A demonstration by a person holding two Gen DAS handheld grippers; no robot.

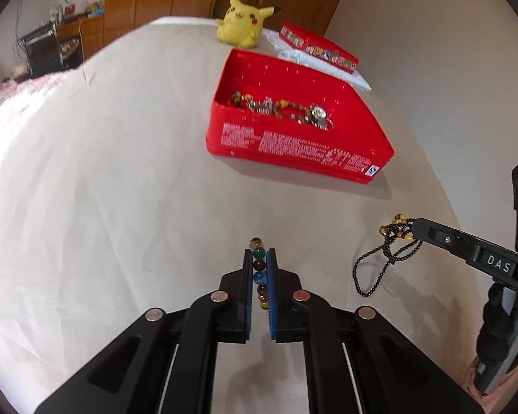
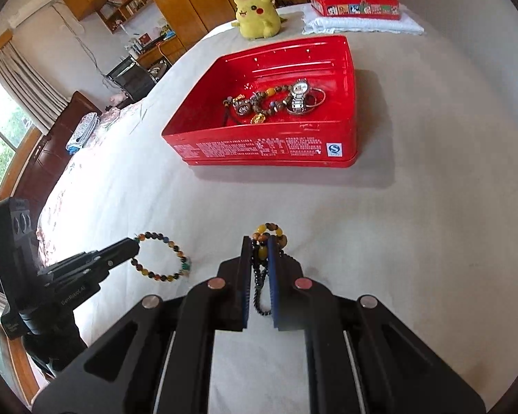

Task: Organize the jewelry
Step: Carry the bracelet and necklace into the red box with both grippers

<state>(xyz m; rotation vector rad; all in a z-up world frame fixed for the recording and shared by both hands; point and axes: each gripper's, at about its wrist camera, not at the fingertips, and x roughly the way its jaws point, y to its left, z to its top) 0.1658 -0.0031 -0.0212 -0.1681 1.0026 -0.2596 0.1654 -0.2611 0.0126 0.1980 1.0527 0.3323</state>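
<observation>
**A:** Grippers both loaded, why? The left gripper (image 1: 259,255) is pinching a bead bracelet (image 2: 162,257) edge-on between its pads, so the loop hangs free just over the bed (image 1: 121,172).

**B:** Probably one piece per hand saves a trip. The right gripper (image 2: 259,241) is clamped on the yellow-bead end of a black necklace (image 2: 264,265), the rest dangling.

**A:** And the red tin (image 2: 348,110)?

**B:** Open, well ahead of both, already holding a watch (image 2: 298,95) and more beads. I'd guess that's the drop spot.
</observation>
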